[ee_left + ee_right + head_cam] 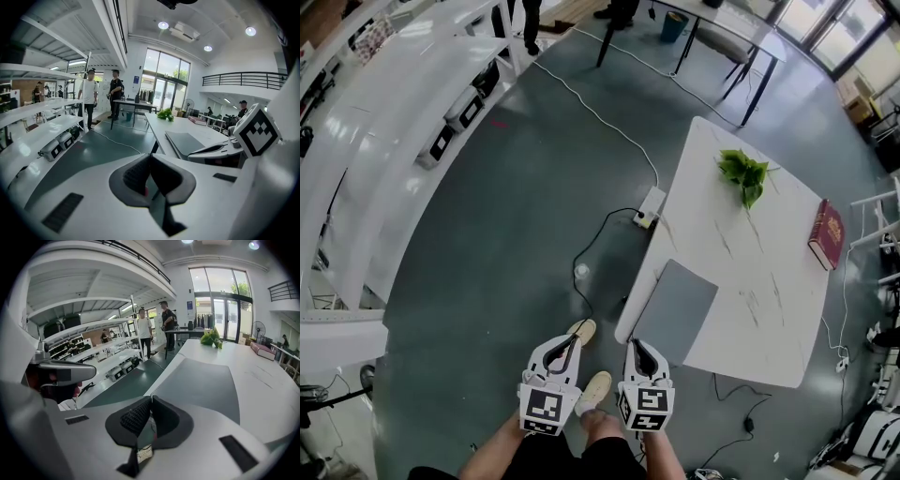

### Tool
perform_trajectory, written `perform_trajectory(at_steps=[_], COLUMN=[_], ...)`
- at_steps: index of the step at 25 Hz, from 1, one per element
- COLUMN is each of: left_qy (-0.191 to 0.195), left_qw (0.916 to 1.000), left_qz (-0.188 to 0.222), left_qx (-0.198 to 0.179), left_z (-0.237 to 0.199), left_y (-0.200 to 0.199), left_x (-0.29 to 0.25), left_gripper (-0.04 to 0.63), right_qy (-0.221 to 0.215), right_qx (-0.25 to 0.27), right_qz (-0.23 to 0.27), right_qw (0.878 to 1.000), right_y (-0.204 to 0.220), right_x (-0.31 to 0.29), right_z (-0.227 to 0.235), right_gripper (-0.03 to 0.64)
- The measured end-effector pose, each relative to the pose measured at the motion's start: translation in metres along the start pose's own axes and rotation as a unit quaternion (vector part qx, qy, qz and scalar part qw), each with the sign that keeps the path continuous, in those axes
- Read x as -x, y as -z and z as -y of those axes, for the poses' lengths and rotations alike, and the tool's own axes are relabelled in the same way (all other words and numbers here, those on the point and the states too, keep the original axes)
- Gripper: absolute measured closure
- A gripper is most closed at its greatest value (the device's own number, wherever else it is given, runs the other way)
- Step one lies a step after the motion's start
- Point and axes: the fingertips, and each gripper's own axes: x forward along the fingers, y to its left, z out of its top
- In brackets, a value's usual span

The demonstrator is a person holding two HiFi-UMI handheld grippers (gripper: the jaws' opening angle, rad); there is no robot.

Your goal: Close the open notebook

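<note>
A flat grey notebook [675, 309] lies at the near left corner of the white marble-look table [759, 272], showing one plain grey face. It also shows in the left gripper view as the notebook [187, 140] and in the right gripper view as the notebook [201, 380]. My left gripper [573, 341] and right gripper [635, 345] hang side by side over the floor, just short of the table's near corner. Both have their jaws together with nothing between them. In their own views the left gripper [149, 156] and right gripper [151, 399] are shut and empty.
A green plant [745, 175] and a red book [827, 234] sit farther along the table. A power strip [649, 208] with cables lies on the floor by the table's left edge. White shelves [412, 112] run along the left. Two people [101, 96] stand far off.
</note>
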Motion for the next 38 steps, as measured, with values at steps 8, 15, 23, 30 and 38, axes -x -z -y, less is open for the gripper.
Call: perform_trajectory(at_steps=[8,15,23,30,38], left_qy=[0.003,0.004,0.000,-0.002,-0.004], left_qw=[1.0000,1.0000,1.0000,0.9999,0.9995], left_qz=[-0.001,-0.001,0.001,0.010,0.031], left_qx=[0.003,0.004,0.005,0.002,-0.010], left_z=[-0.002,-0.004,-0.008,-0.008,-0.003], left_y=[0.000,0.000,-0.003,-0.015,-0.044], left_x=[-0.001,-0.001,0.003,0.011,0.023], left_gripper=[0.571,0.571,0.571,0.571,0.571], right_qy=[-0.008,-0.059,-0.062,-0.065,-0.055], right_qx=[-0.009,-0.041,-0.036,-0.033,-0.030], right_qz=[-0.002,0.006,0.009,0.015,0.036], right_qw=[1.000,0.997,0.997,0.997,0.997], right_y=[0.002,0.004,-0.002,-0.013,-0.036], right_x=[-0.002,-0.004,-0.004,0.002,0.023], right_z=[-0.002,-0.016,-0.021,-0.026,-0.020], right_gripper=[0.577,0.421,0.413,0.419,0.434])
